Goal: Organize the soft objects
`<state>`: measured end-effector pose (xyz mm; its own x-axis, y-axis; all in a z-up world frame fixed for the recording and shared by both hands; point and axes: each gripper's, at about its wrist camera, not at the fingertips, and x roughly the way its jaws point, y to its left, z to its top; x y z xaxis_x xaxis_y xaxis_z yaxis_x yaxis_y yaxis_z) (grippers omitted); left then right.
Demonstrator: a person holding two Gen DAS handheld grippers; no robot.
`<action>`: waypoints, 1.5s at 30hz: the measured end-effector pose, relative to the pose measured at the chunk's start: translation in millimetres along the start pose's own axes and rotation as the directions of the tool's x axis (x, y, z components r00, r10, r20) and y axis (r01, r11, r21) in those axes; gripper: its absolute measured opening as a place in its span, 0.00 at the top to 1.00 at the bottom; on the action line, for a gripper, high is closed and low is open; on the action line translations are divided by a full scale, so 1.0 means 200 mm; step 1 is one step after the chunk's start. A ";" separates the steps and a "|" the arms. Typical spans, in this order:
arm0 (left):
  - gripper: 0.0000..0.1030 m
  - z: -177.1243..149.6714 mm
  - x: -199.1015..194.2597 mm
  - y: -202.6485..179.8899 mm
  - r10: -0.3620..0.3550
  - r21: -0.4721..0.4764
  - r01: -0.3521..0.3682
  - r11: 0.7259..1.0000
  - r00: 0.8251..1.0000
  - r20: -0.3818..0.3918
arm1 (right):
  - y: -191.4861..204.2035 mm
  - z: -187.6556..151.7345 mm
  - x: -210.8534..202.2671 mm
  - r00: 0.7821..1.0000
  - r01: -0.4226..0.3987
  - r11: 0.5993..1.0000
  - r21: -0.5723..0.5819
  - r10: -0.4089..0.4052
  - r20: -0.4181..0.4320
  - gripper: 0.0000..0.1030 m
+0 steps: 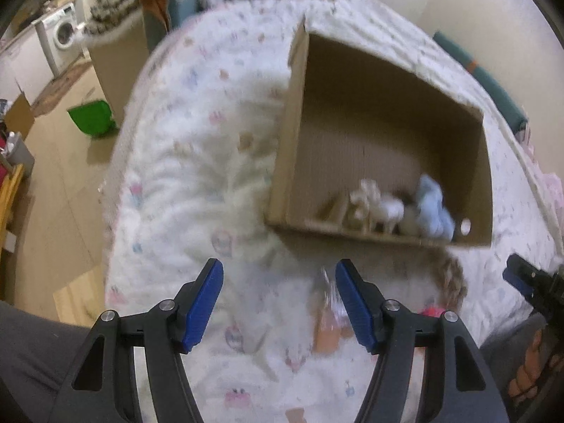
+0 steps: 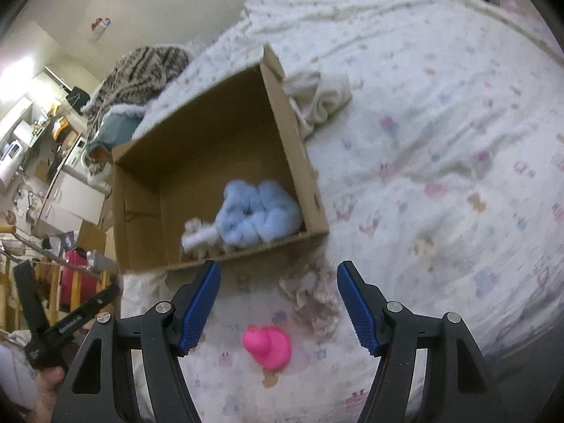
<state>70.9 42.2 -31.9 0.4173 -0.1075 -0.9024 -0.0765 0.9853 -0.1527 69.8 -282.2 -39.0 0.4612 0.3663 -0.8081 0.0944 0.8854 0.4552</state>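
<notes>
An open cardboard box point(image 1: 292, 134) point(image 2: 299, 148) stands on the bed. Inside lie a light blue fluffy thing point(image 1: 433, 208) point(image 2: 257, 213) and white plush toys point(image 1: 377, 208) point(image 2: 201, 234). A pink rubber duck point(image 2: 267, 347) lies on the bedspread between my right gripper's point(image 2: 278, 303) open, empty fingers; a beige knitted thing point(image 2: 313, 299) point(image 1: 453, 275) lies beside it, in front of the box. My left gripper point(image 1: 278, 303) is open and empty above the bedspread, left of the box front. An orange-and-clear item point(image 1: 329, 320) lies by its right finger, blurred.
The bed has a white patterned spread point(image 2: 440, 176). A rolled cream towel point(image 2: 324, 100) lies right of the box. A striped blanket point(image 2: 137, 70) is heaped at the far end. A green bin point(image 1: 93, 118) stands on the floor to the left.
</notes>
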 end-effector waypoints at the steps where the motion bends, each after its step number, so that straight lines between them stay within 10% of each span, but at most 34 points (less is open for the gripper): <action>1: 0.39 -0.02 0.03 -0.01 -0.005 0.010 0.006 1.000 1.000 -0.030 | 0.00 -0.01 0.01 1.000 -0.006 1.000 -0.002 0.006 -0.011 0.30; 12: 0.60 -0.22 0.30 -0.27 -0.019 0.222 0.090 0.971 0.952 -0.305 | 0.04 -0.04 0.10 0.997 -0.002 0.999 -0.035 -0.001 -0.076 0.30; 28: 0.95 -0.26 0.35 -0.31 -0.003 0.255 0.096 0.962 0.939 -0.343 | 0.04 -0.05 0.18 0.989 -0.002 0.999 -0.048 -0.005 -0.146 0.30; 45: 0.95 -0.24 -0.07 -0.15 -0.027 0.171 0.048 0.984 0.992 -0.124 | 0.14 -0.21 0.46 0.901 0.015 0.987 -0.158 -0.082 -0.425 0.30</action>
<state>24.1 6.9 -33.6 0.3041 -0.1500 -0.9408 0.0994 0.9871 -0.1253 77.2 -211.2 -116.9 0.0331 0.3790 -0.9248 -0.0393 0.9251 0.3777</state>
